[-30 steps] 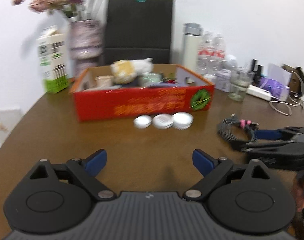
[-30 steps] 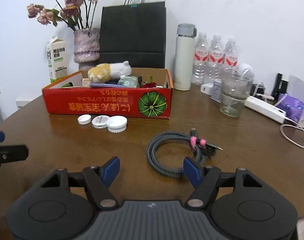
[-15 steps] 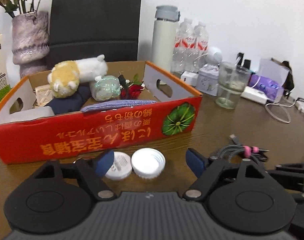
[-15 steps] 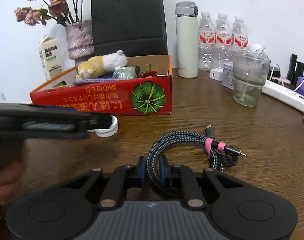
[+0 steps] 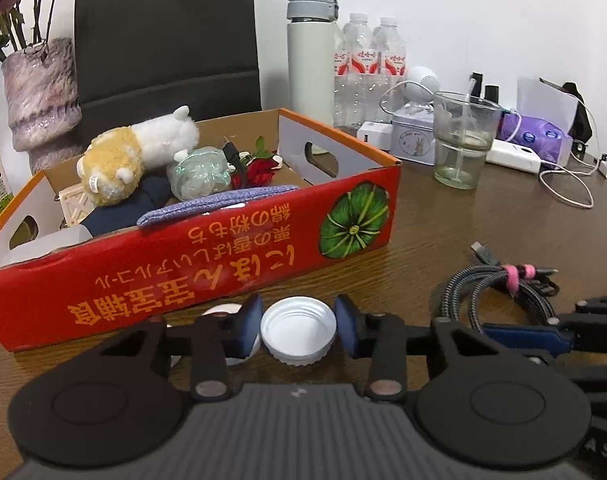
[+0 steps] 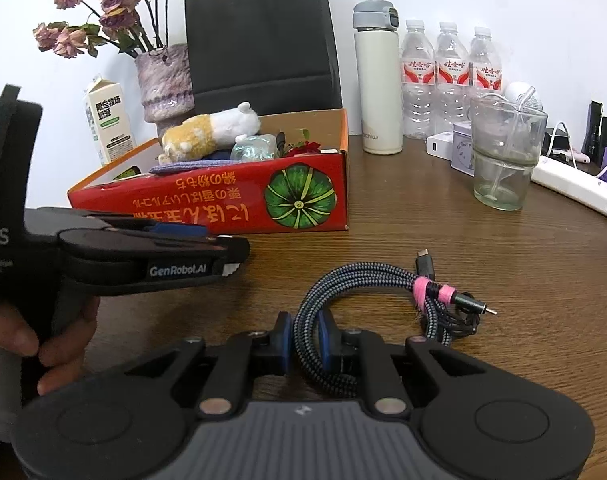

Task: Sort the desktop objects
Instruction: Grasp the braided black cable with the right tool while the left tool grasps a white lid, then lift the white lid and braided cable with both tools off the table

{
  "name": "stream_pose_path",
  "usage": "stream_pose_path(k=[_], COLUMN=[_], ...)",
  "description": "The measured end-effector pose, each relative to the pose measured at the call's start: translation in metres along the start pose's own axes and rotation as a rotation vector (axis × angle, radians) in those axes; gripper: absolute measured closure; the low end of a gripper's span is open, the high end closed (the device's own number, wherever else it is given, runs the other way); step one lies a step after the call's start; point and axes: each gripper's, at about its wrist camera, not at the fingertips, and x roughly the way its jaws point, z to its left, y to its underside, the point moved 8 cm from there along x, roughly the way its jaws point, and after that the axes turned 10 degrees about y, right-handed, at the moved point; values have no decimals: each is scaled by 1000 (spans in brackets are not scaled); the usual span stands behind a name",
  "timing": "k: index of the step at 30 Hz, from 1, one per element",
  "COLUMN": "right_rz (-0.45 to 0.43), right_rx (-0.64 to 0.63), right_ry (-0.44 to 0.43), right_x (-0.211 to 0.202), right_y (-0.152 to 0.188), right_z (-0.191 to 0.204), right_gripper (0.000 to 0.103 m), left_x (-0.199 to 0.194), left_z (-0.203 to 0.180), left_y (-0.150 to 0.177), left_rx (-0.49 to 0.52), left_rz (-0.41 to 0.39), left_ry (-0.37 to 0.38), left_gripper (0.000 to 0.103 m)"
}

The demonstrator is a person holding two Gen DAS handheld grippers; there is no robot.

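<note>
A white screw lid [image 5: 299, 334] lies open side up on the wooden table, in front of the red cardboard box [image 5: 191, 268]. My left gripper [image 5: 298, 324] has its blue pads on both sides of this lid, closed against it. Another white lid [image 5: 223, 312] lies partly hidden behind the left finger. My right gripper [image 6: 305, 338] is shut on the coiled braided cable [image 6: 367, 284], which rests on the table. The cable also shows in the left wrist view [image 5: 499, 292]. The left gripper shows from the side in the right wrist view [image 6: 231, 256].
The box [image 6: 223, 208] holds a plush toy [image 5: 139, 156], a red rose, cloth and small items. Behind stand a black bag [image 6: 259, 36], a vase [image 6: 167, 80], a milk carton [image 6: 109, 120], a thermos [image 6: 377, 80], water bottles, a glass [image 6: 503, 152] and a power strip [image 6: 575, 188].
My left gripper moved forward to the white lids and closed on the right one. My right gripper moved to the cable and shut on its coil.
</note>
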Motion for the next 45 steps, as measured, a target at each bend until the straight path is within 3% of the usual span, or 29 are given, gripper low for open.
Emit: stream_pose_path(k=[5,10,15,19,22,28,35,45], right_rz=[0,-19,-61,-78,-90,-127,-203,-250], right_rx=[12,23,18,20,56,208,137,101], right_ry=[-7,0,-11,-40,-53,-162,-154,-179], right_x=[-1,-9,-19,-37,-56,-101,-150,-181], right_y=[0,3,3,9,14,19,6,-1], right_z=[-2,-2,5,16,22,23,40,58], right_gripper=[92,92,92,92,92,92,92,92], left_x=[-47,-101,-148,-175,-187,-192,-204,-241], left_z=[-8,-9,2,7,14,16,6,-1], left_y=[0,32,65,86,97,104,97,83], left_rx=[8,-63,-212,-247,-253,-304,-287,-275], left_rz=[-87,-57,-74,-70,-55,-59,-94,-171], left_ry=[-43,-97,-127,-143,-142,-93,-82,-103], left_gripper=[62,62,62,62,62,62,62,62])
